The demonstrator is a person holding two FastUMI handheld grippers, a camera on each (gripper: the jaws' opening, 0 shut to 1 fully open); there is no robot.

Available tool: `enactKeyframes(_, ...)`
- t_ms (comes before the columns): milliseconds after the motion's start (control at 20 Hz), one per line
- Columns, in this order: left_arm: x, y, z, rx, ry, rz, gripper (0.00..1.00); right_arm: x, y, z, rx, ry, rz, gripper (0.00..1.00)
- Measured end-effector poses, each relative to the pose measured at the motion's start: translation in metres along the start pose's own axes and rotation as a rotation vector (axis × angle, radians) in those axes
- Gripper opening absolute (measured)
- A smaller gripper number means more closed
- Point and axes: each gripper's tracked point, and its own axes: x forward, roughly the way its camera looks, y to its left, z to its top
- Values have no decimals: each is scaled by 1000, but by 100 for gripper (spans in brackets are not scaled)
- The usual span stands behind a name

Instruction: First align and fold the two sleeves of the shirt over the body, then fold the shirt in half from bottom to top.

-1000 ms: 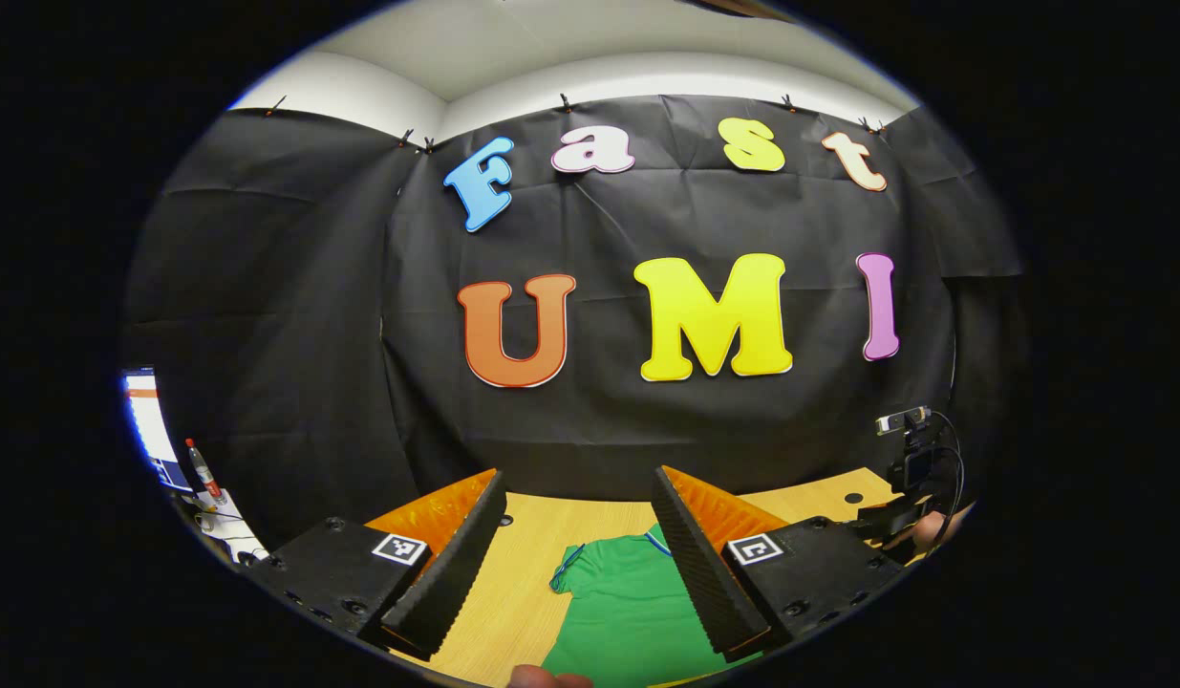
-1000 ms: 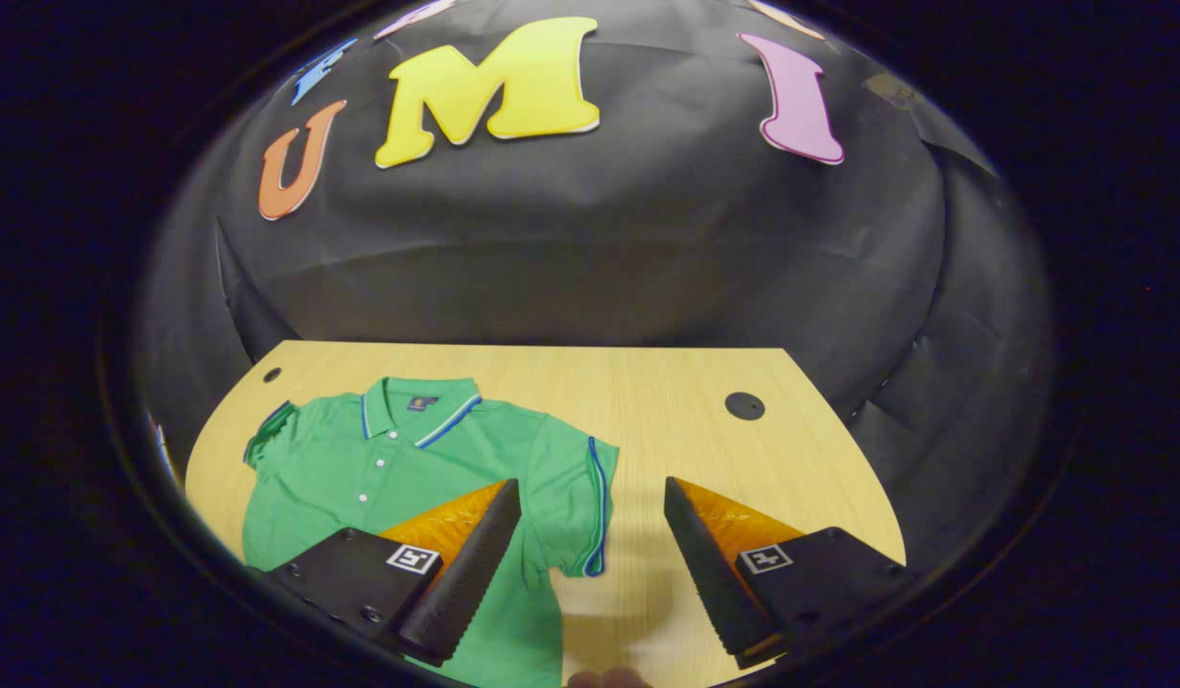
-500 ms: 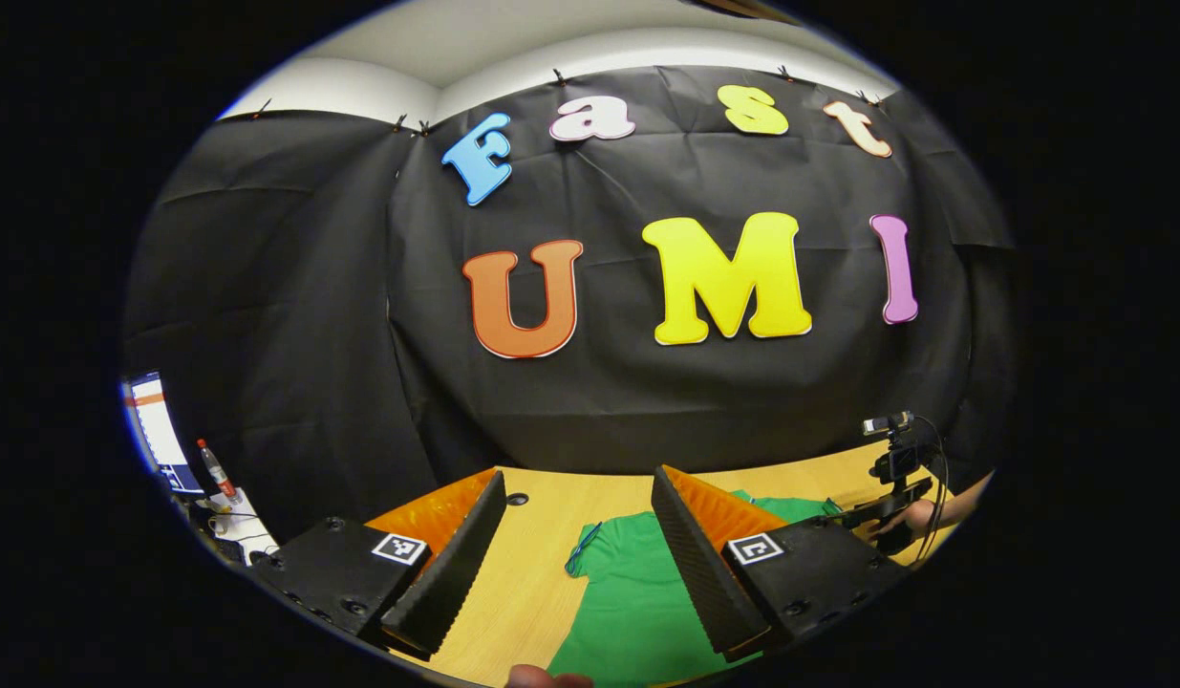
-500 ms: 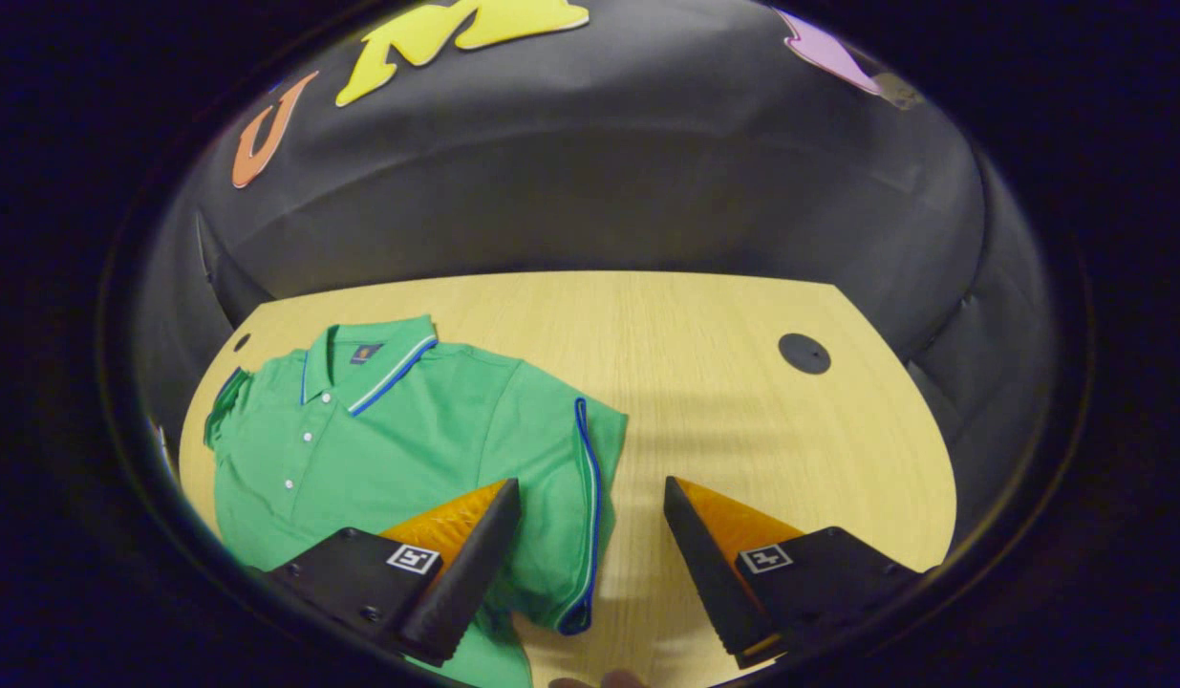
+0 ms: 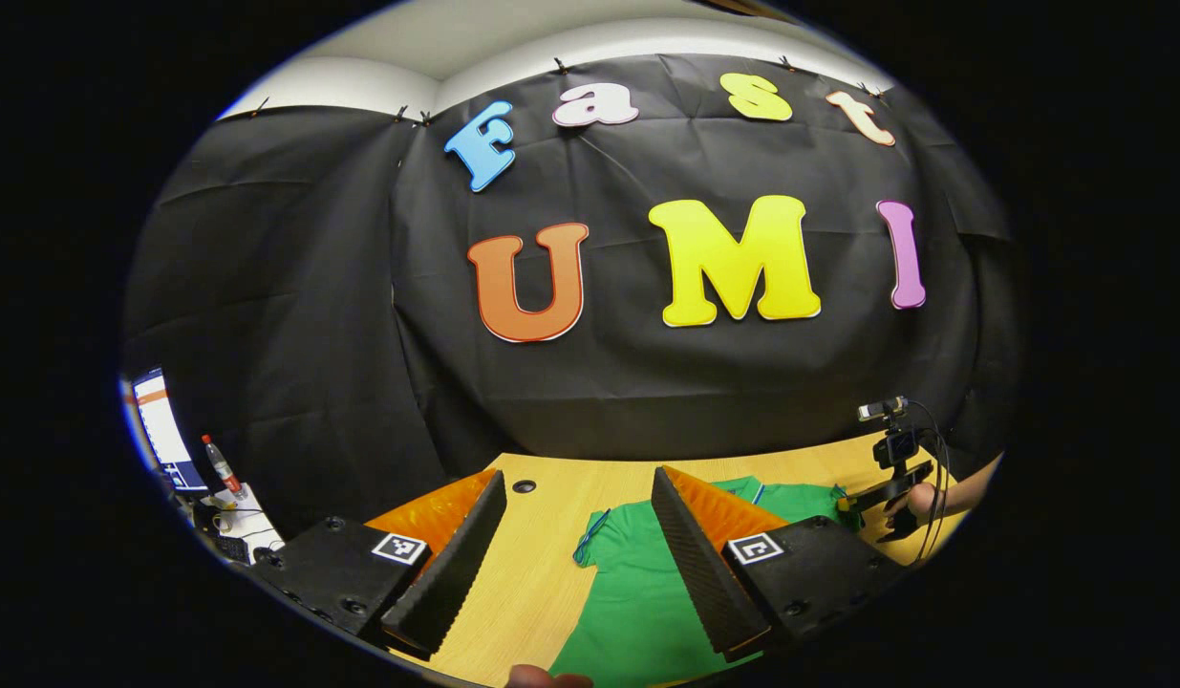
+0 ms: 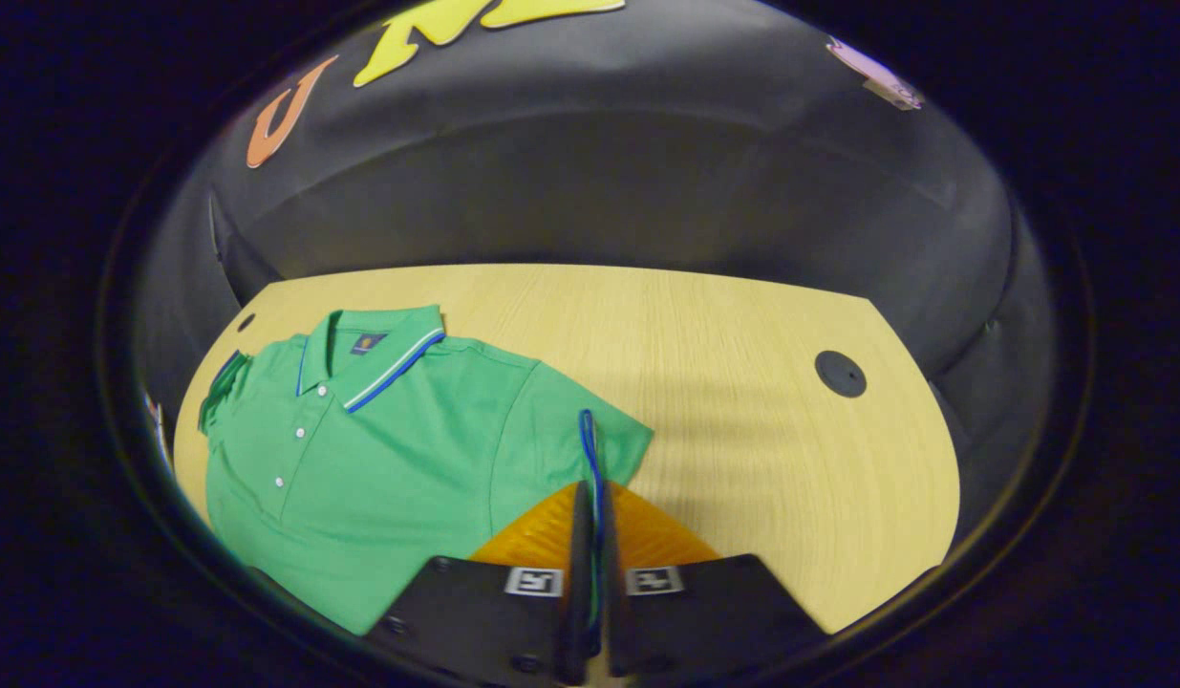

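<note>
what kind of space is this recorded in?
Looks like a recording booth in an office or lab, not a home: black cloth wall clipped up behind a wooden table, a small camera on a stand, and a monitor off to one side.

Recording booth, black cloth wall (image 5: 293,315), wooden table (image 6: 723,344)

My left gripper (image 5: 578,549) hangs above the tabletop (image 5: 513,612) with its two fingers spread wide, nothing between them. My right gripper (image 6: 590,564) is low, both fingers pressed together on the blue-trimmed cuff of the shirt's sleeve (image 6: 590,449), pinching it. In the left gripper view I can see that right gripper far off to the right, with the hand (image 5: 919,499) that holds it and a bit of bare forearm reaching in from the edge.
</note>
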Motion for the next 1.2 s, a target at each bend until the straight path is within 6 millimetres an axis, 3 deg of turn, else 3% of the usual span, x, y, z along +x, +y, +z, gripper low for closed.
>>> enactKeyframes(50, 0, -1, 1, 1, -2, -1, 98, -1, 1, -1, 9, 2, 1, 7)
enactKeyframes(150, -2, 0, 2, 4, -7, 1, 98, -4, 1, 4, 45, -6, 7, 5)
enactKeyframes(550, -5, -1, 0, -8, -7, 0, 98, -28, -20, 26, 154, -41, -6, 7)
enactKeyframes(700, -7, 0, 0, -18, -13, 1, 98, -41, -19, 38, 154, -56, -1, 7)
enactKeyframes(950, -14, 7, -1, -42, -17, 13, 98, -63, 15, 61, 96, -82, 17, 7)
enactKeyframes(1200, -26, 28, -9, -69, -7, 53, 98, -67, 64, 67, 28, -78, 41, 7)
